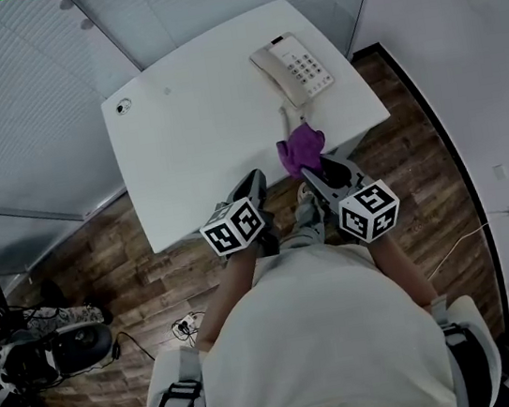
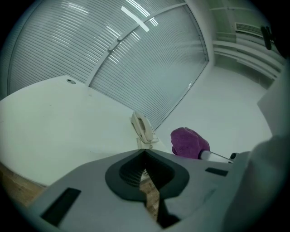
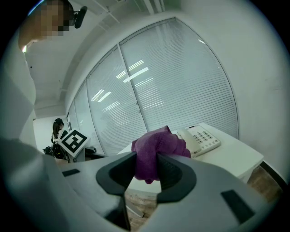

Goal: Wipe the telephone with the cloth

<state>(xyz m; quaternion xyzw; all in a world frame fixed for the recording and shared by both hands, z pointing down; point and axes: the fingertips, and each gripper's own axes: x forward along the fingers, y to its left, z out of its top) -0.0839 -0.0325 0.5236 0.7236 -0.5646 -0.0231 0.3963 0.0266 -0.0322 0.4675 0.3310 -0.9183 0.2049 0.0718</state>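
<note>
Cloth (image 3: 156, 152): purple, soft and bunched, pinched between the jaws of the right hand-held gripper (image 3: 147, 171), which close on its lower folds. It is held over the near edge of the desk (image 1: 206, 129), close to the telephone but not touching it.
Telephone (image 1: 293, 67): cream desk set at the far right corner of the desk, with the handset in its cradle on the left and the keypad on the right.
Handling: the cloth looks light and limp and is likely to fold under pressure, so the bunched grip gives a usable pad. The telephone looks like hard, smooth plastic, probably light enough to slide under a wipe. Its handset rests loose and may be knocked off the cradle. The body beside the keypad seems the best place to steady it.
Left hand-held gripper (image 2: 145, 156): jaws together with nothing between them, held at the near edge of the desk just beside the right one.
Desk top: white and mostly bare. A small round fitting (image 1: 123, 105) sits near the far left corner, well apart from the telephone.
Obstacles: nothing stands between cloth and telephone. A thin cord (image 1: 285, 117) appears to run from the set towards the near edge and could snag the cloth.
Surroundings: glass walls with blinds (image 1: 12, 101) stand behind the desk. On the wood floor (image 1: 102, 258) at lower left are a chair (image 1: 63, 348) and some cables (image 1: 186, 327).
</note>
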